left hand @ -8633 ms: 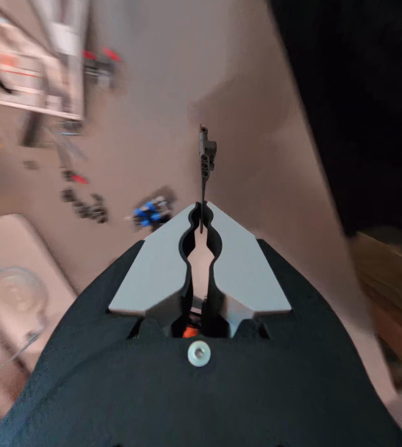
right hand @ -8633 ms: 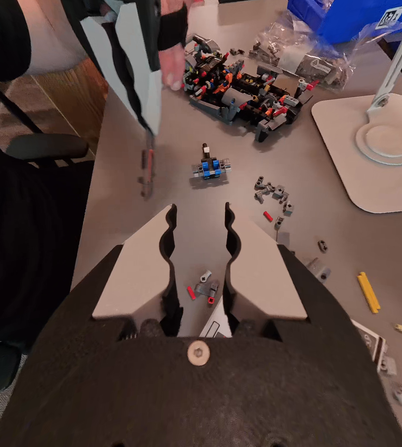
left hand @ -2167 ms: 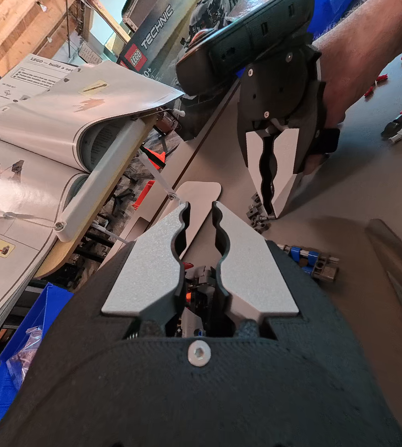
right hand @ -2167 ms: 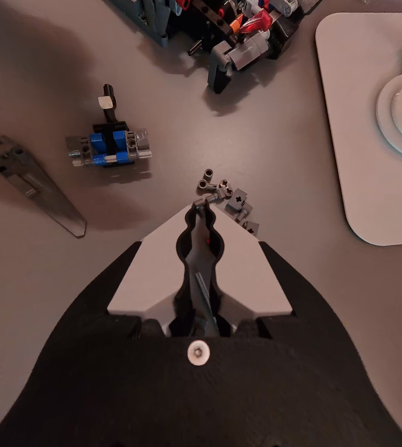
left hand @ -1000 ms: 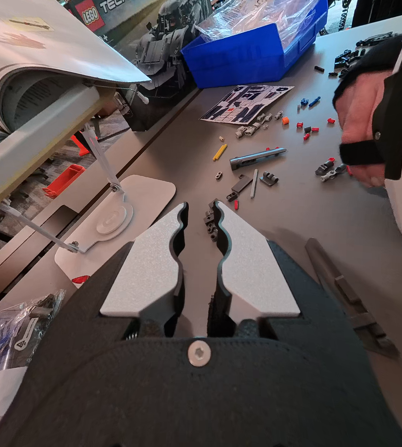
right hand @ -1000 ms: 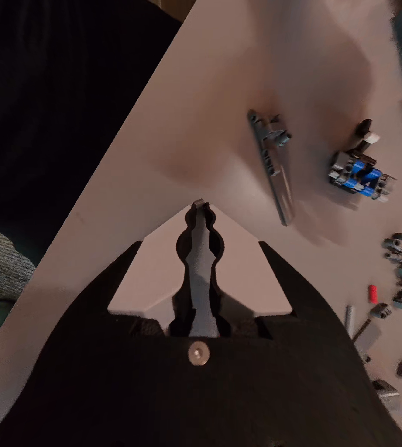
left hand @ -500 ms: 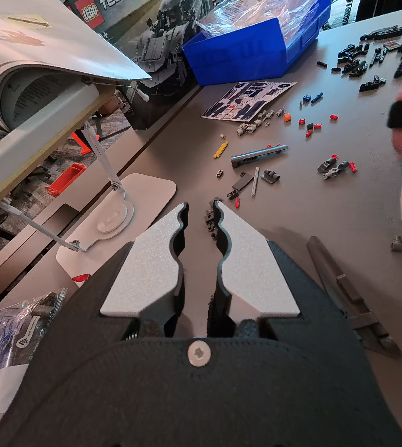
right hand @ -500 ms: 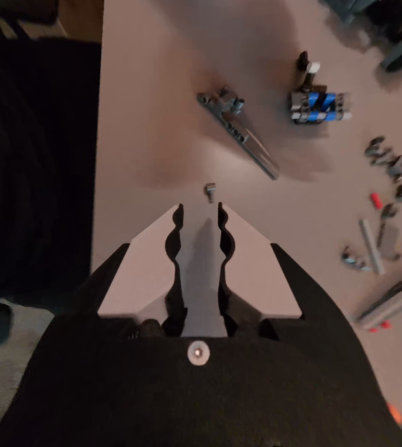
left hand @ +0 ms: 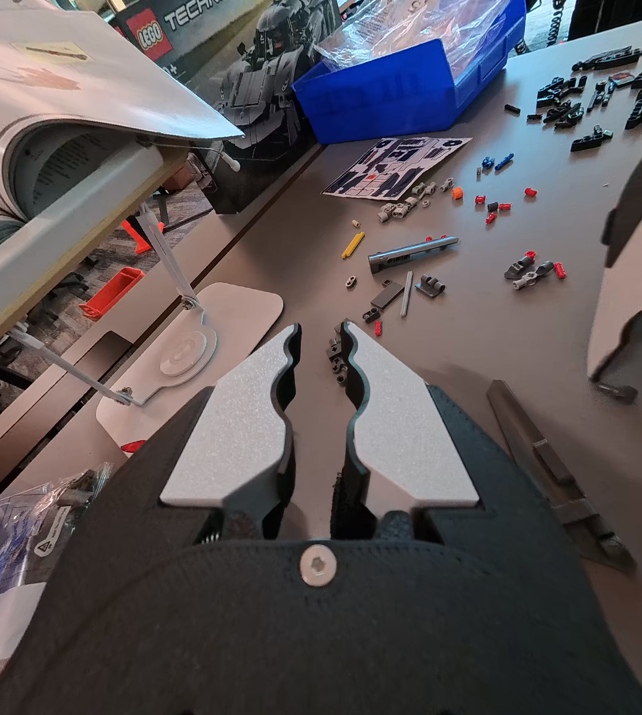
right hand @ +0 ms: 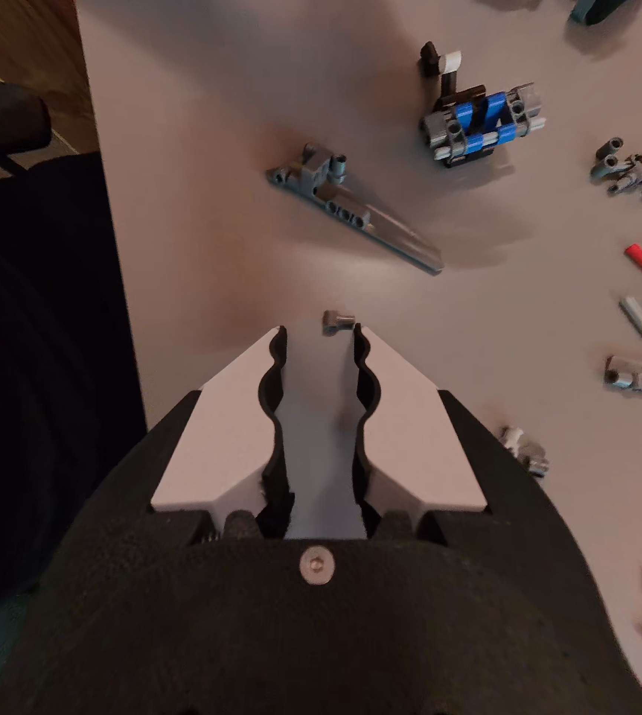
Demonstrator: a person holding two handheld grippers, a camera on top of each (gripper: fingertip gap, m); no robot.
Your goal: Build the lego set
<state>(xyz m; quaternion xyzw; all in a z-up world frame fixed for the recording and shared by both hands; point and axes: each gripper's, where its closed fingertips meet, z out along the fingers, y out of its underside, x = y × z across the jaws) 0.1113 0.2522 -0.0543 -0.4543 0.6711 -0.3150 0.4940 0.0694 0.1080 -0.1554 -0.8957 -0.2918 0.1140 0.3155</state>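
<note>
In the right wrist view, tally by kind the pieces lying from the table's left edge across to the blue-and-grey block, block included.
Blue-and-grey block: 1
Long grey tapered panel with a small connector clipped on one end: 1
Small grey peg, loose: 1
Total: 3

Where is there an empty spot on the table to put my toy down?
Bare table lies between the table's near edge and the long grey wedge piece, left of the right tongs. A small grey connector sits at their tips. To the right, scattered loose pieces crowd the table.
</note>
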